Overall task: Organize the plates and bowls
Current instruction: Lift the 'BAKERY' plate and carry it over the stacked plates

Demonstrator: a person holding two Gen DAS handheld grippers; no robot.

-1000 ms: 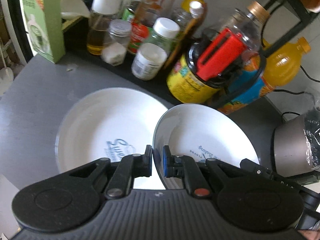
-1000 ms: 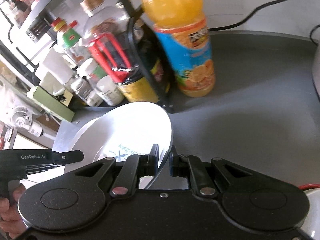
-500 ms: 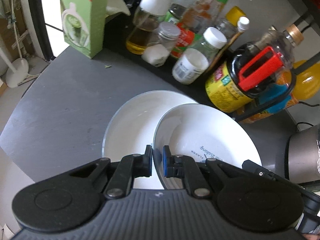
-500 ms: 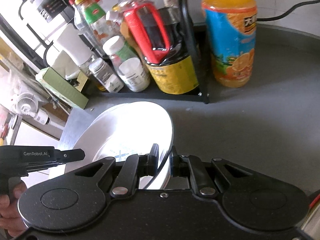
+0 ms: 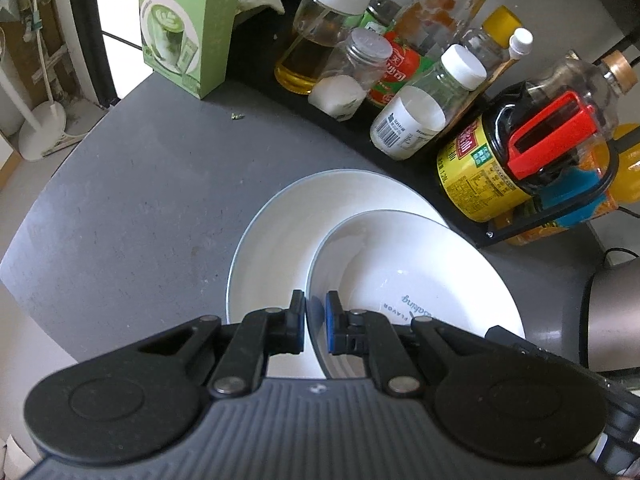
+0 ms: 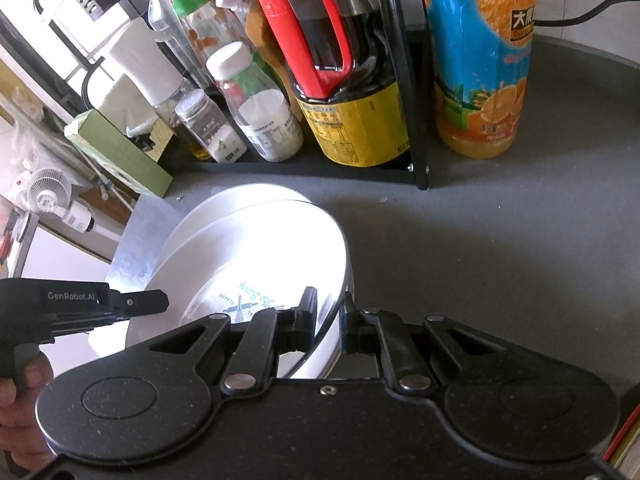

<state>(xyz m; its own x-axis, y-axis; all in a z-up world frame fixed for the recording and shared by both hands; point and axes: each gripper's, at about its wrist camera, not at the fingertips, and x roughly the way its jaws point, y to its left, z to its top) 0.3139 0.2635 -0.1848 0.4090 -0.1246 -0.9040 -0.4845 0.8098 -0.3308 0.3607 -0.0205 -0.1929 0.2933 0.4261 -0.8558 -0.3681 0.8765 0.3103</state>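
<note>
A white bowl (image 5: 420,264) with blue lettering is held tilted between both grippers. My left gripper (image 5: 314,326) is shut on its left rim. My right gripper (image 6: 329,320) is shut on the opposite rim, with the bowl (image 6: 272,248) glaring bright in that view. Under it a second white bowl (image 5: 280,236) lies on the grey table (image 5: 140,200), and the held one overlaps its right half, just above or inside it. The right wrist view shows the lower bowl's rim (image 6: 200,220) and the left gripper (image 6: 154,304) with a hand (image 6: 24,380) on its grip.
A black rack (image 6: 416,160) right behind the bowls holds several bottles and jars, including a dark sauce bottle with a red handle (image 5: 548,136). An orange juice bottle (image 6: 480,60) stands right of the rack. A green carton (image 5: 180,28) stands at the back left. A grey appliance (image 5: 612,320) sits right. The table edge (image 5: 36,280) runs at left.
Both grippers have carried the lettered bowl leftward and slightly down, from beside the lower bowl to over its right half. Both grips stayed shut.
</note>
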